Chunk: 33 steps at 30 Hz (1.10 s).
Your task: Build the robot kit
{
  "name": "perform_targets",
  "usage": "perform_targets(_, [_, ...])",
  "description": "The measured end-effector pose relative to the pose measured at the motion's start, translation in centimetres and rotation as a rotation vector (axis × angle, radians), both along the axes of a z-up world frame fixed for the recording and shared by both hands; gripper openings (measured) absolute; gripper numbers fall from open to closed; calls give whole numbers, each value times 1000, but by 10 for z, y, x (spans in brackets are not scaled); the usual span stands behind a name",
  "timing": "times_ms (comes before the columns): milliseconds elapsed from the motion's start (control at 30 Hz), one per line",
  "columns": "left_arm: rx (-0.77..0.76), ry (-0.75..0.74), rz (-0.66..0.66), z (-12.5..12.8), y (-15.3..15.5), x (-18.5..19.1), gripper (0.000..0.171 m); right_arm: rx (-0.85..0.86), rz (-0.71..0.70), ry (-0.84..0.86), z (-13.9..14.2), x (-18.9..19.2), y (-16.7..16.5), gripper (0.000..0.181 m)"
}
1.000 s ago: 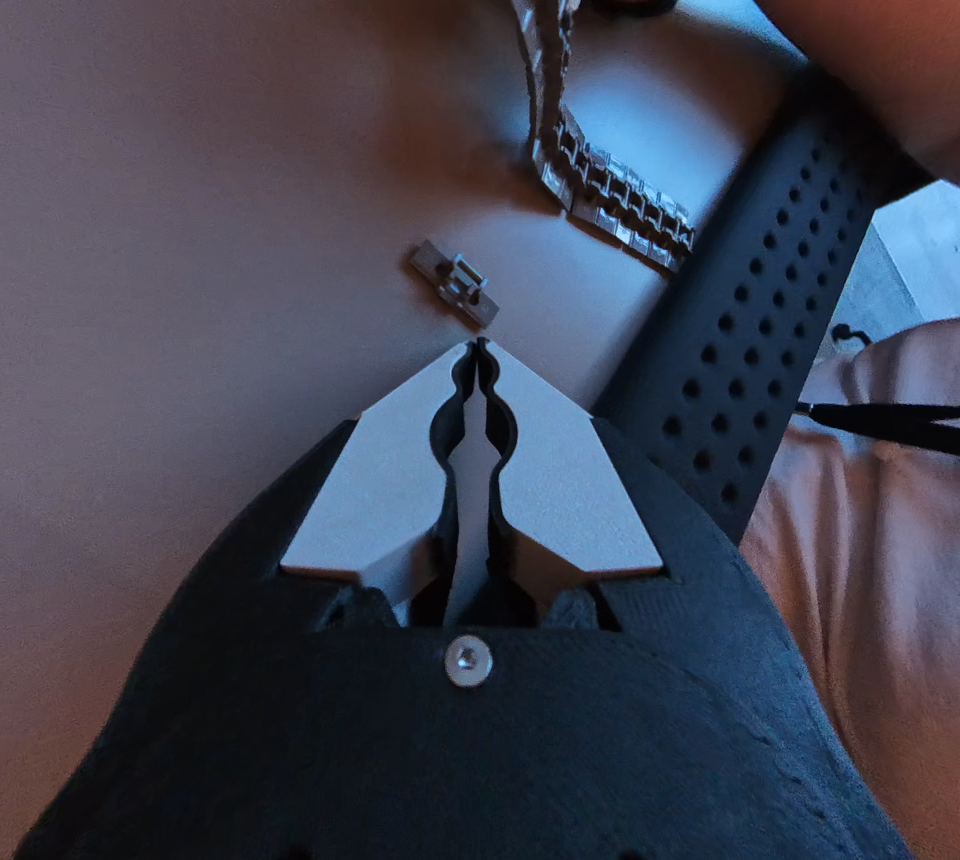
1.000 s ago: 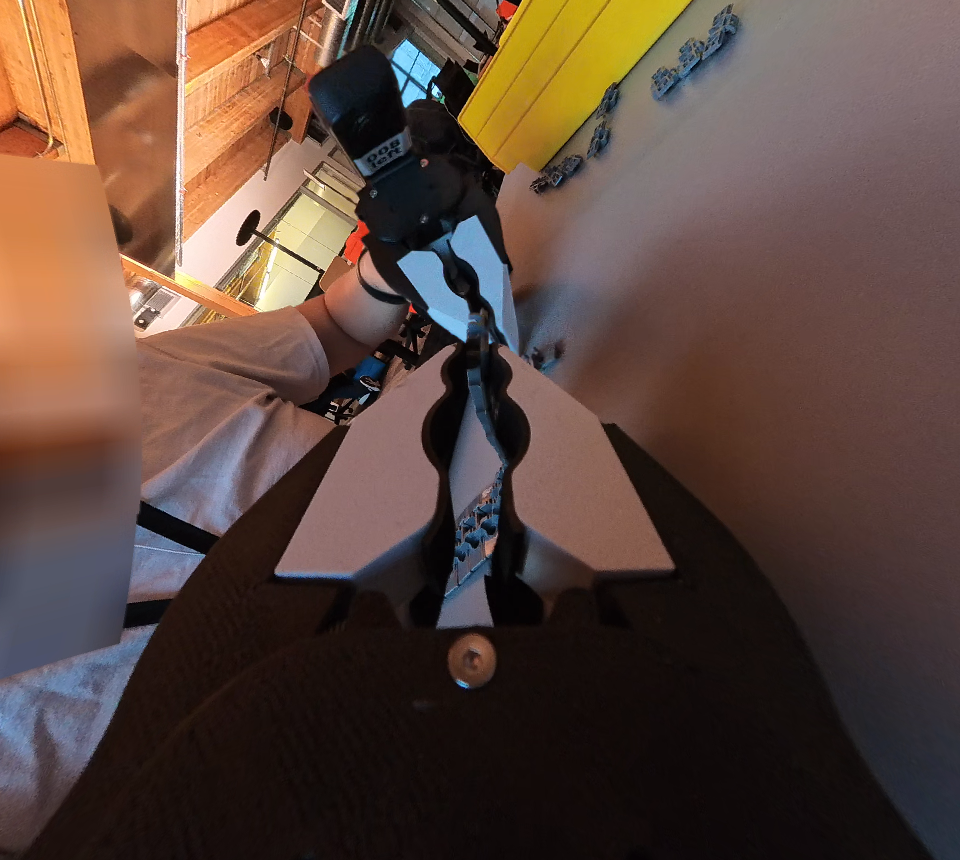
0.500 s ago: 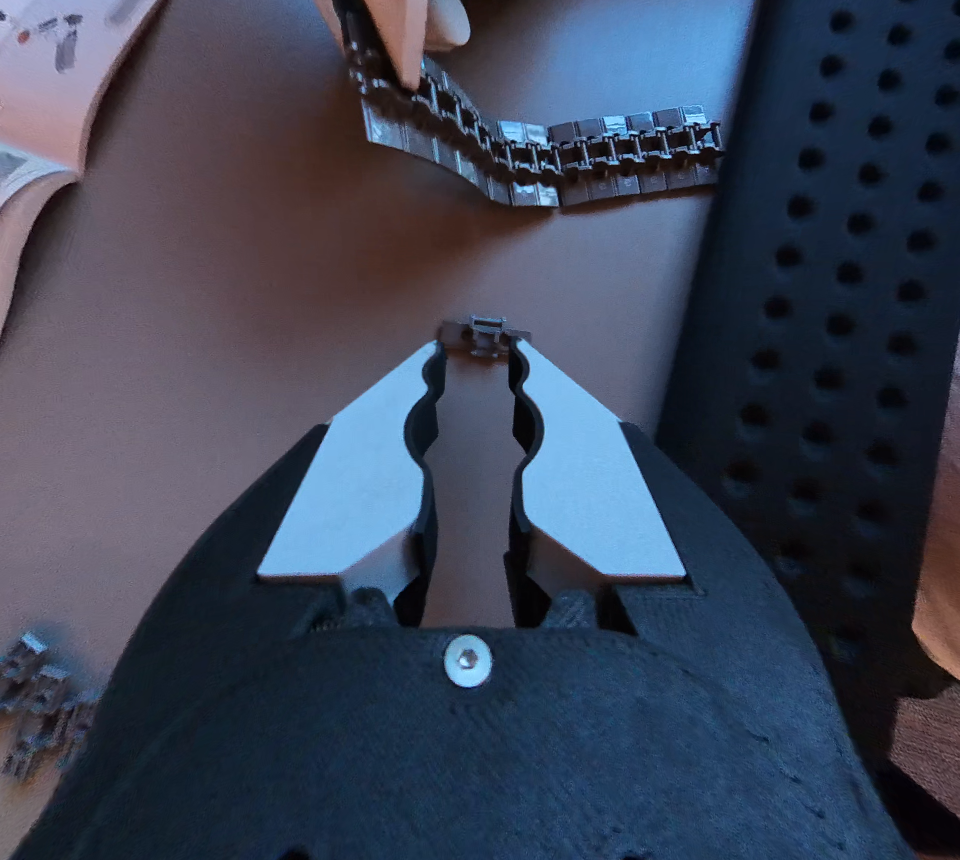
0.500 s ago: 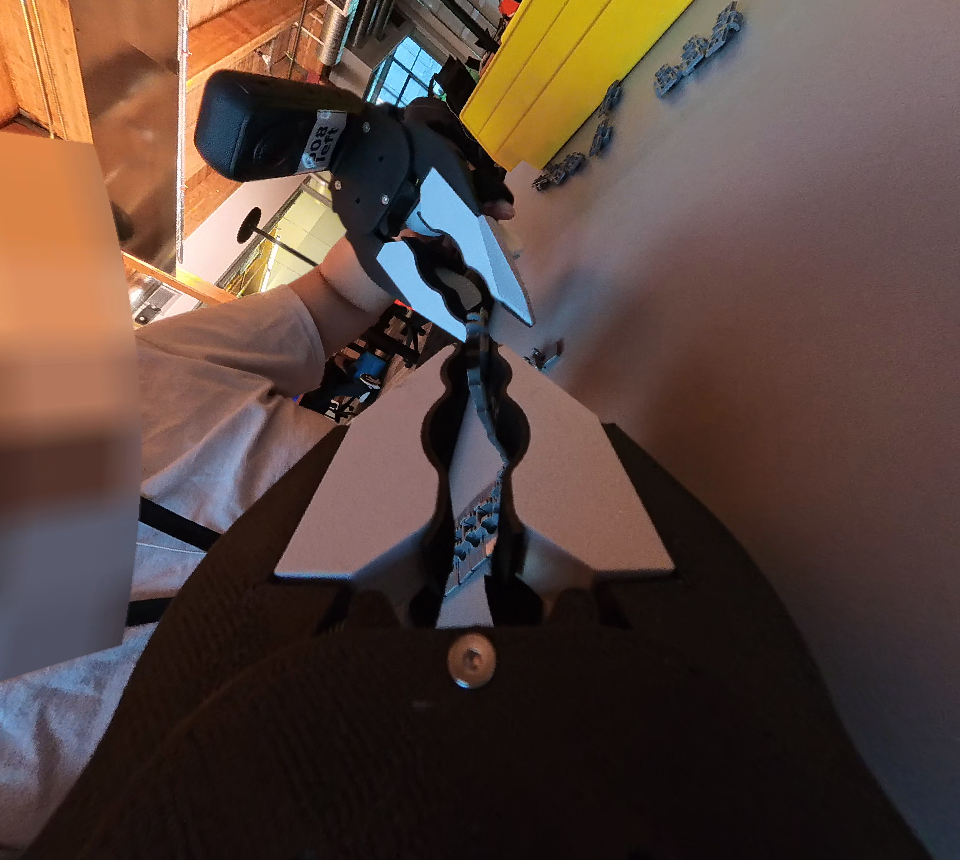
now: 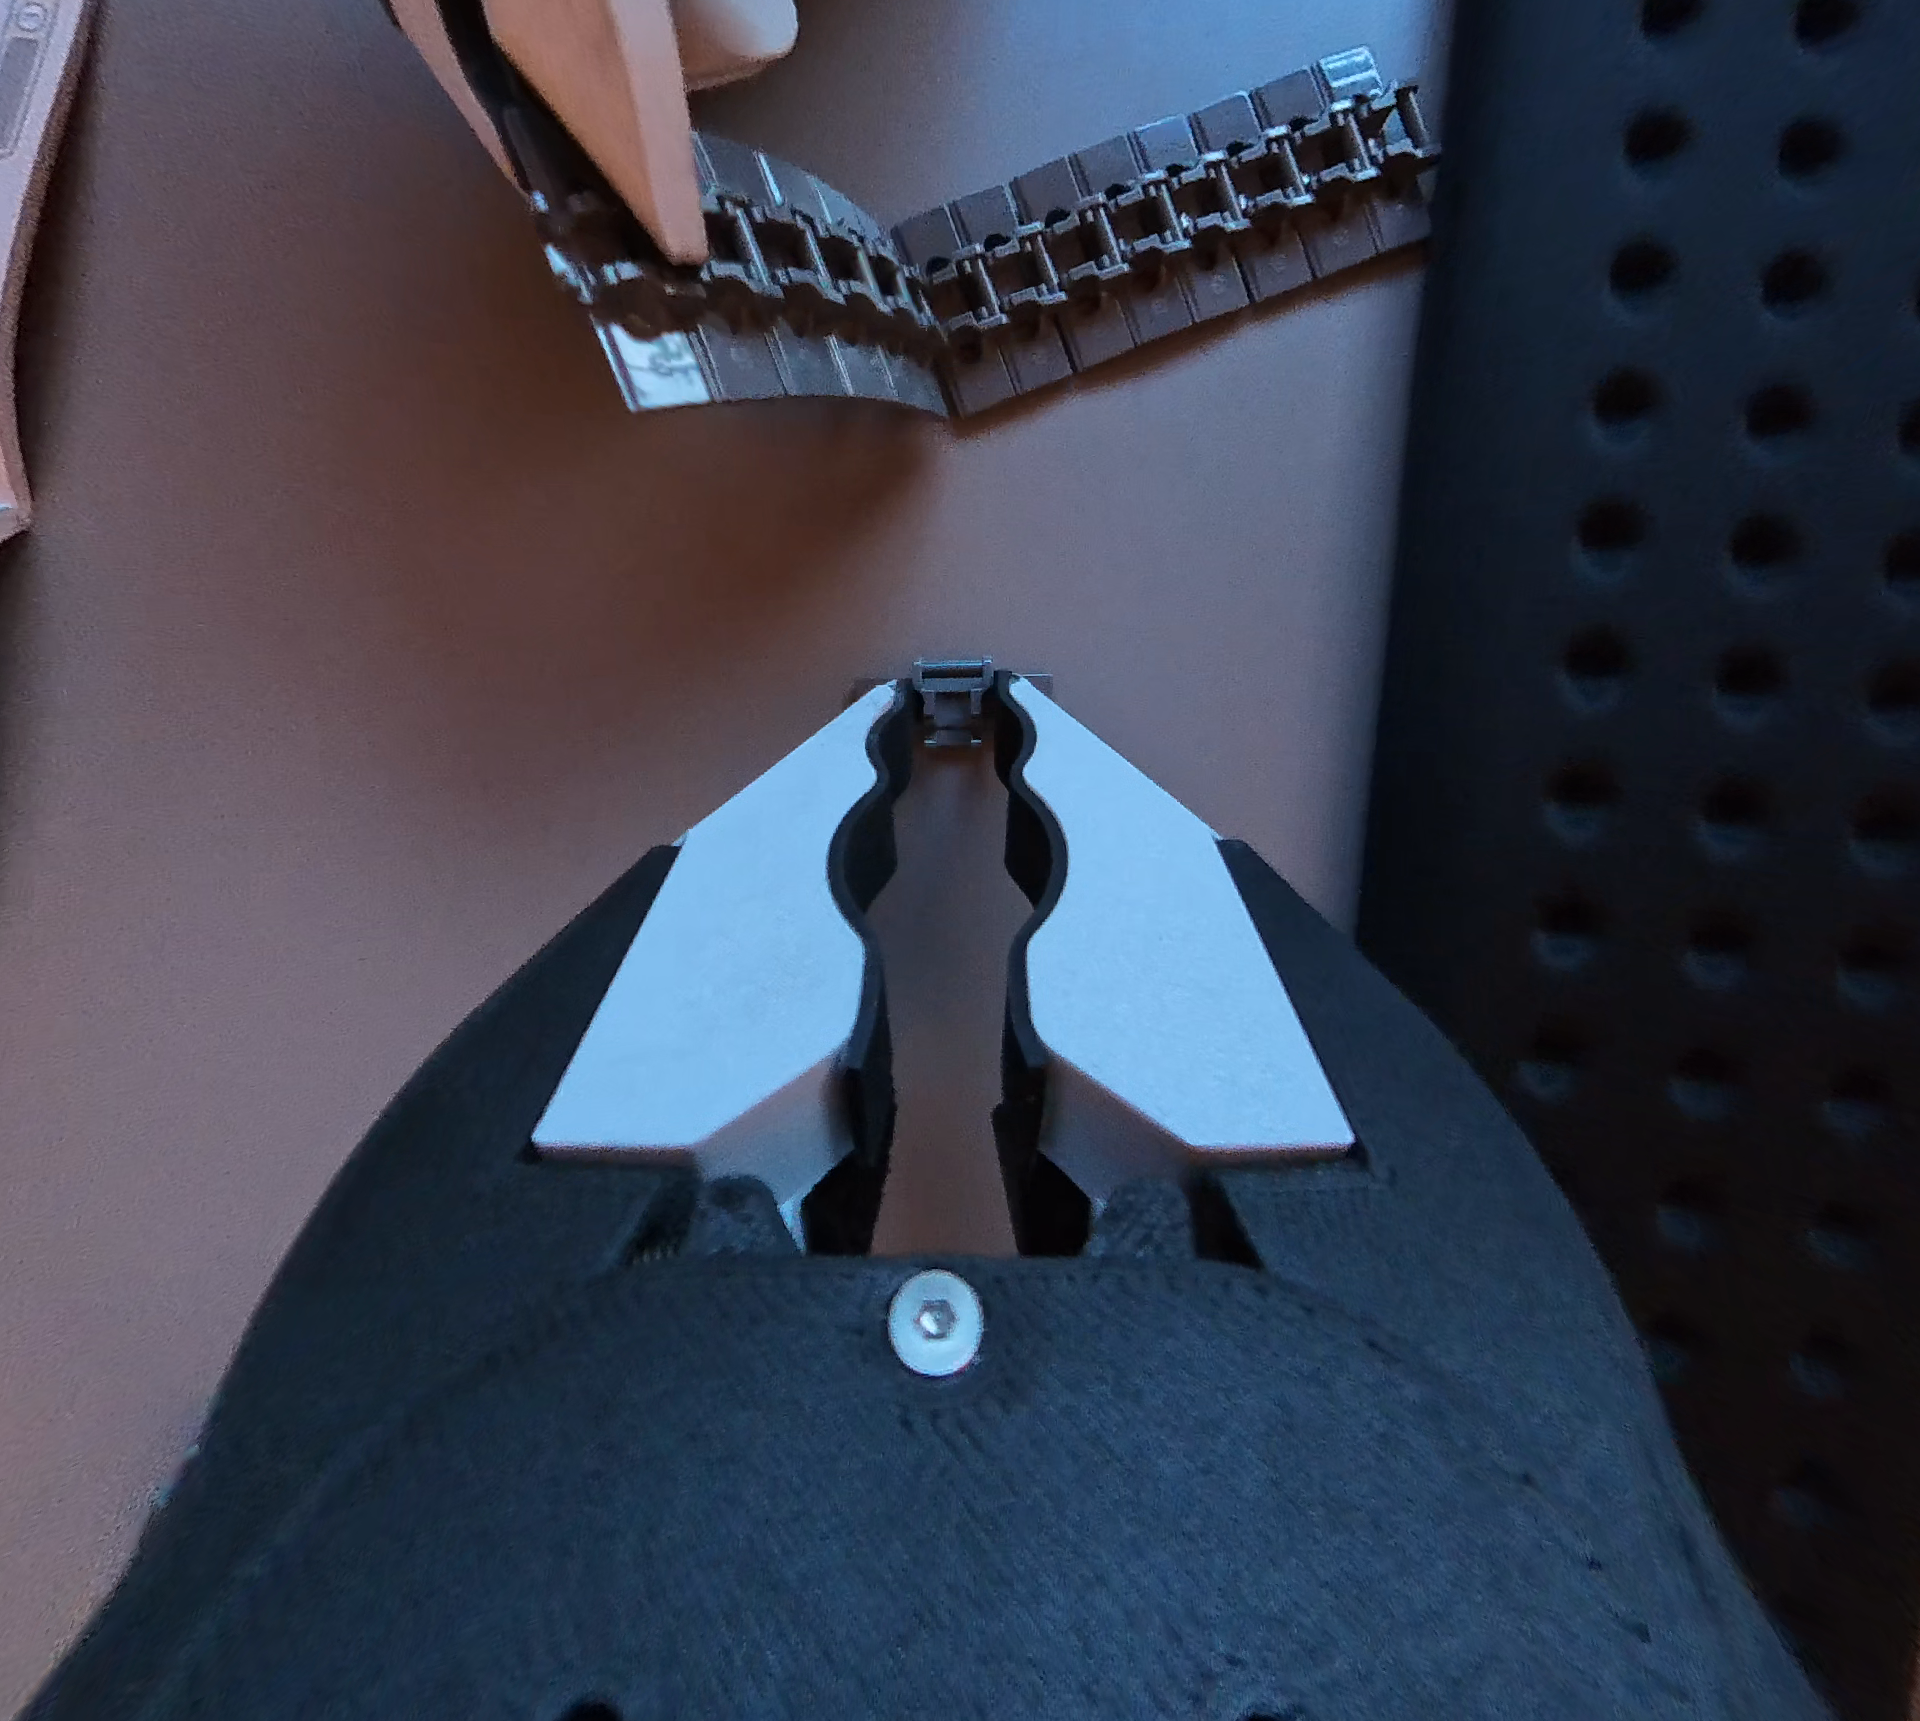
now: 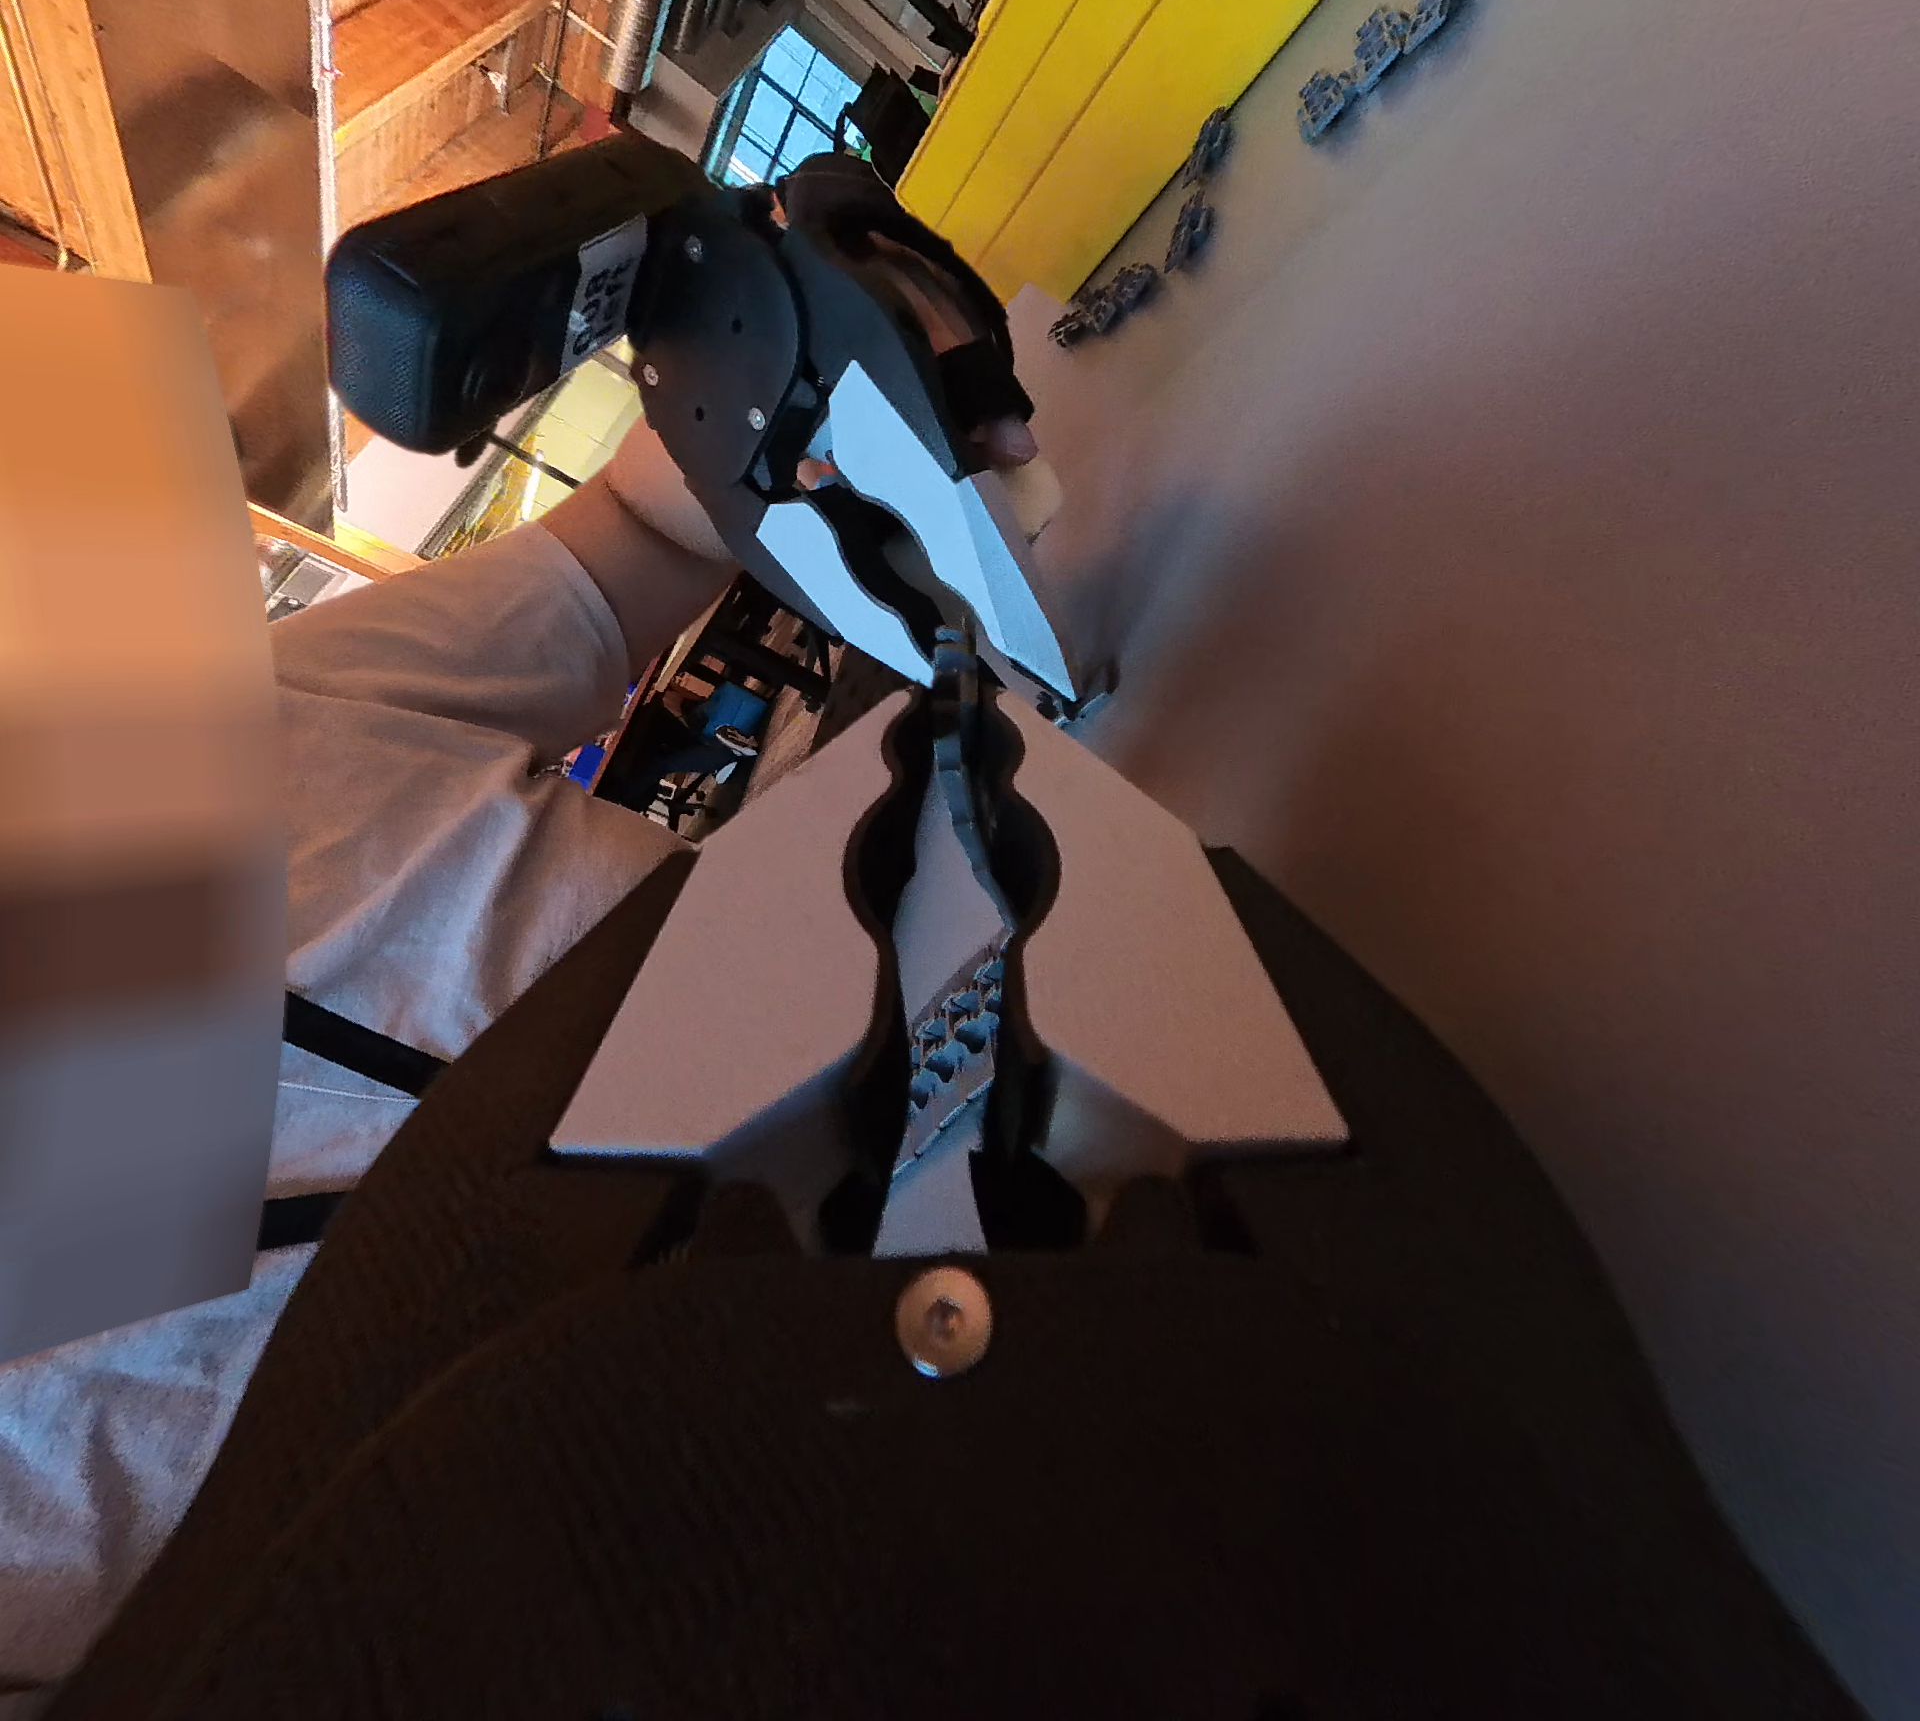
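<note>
Meanwhile left gripper (image 5: 951,700) fingers pinch a loose link (image 5: 951,703); right gripper (image 6: 954,715) clamps the track chain (image 5: 1091,258).

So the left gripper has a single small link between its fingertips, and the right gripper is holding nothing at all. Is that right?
Not quite. The right gripper is not empty: it is shut on a long chain of links, as the left wrist view shows. The rest stands: the left gripper has a single small link between its fingertips.

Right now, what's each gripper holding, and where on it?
Left gripper: a single grey track link, pinched at the fingertips. Right gripper: shut on the assembled track chain near one end, the rest trailing on the table.
</note>
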<state>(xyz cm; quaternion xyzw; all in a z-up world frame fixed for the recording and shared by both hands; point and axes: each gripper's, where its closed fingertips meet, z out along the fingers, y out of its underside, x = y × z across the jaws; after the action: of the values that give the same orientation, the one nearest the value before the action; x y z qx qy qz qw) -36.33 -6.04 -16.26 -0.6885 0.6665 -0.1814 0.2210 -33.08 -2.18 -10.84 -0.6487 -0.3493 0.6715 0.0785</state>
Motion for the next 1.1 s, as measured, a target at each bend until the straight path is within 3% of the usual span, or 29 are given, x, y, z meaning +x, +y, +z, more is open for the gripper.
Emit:
perform_targets(367, [56, 18, -87, 0, -1, 0, 14, 2, 11, 6, 1, 0, -2, 5])
perform_targets(900, [36, 64, -39, -1, 0, 0, 12, -5, 35, 19, 3, 1, -6, 5])
perform_targets(1033, [166, 0, -81, 32, 11, 6, 12, 20, 40, 25, 4, 0, -8, 5])
perform_targets(1100, [307, 0, -182, 55, 18, 11, 12, 13, 38, 21, 3, -1, -8, 5])
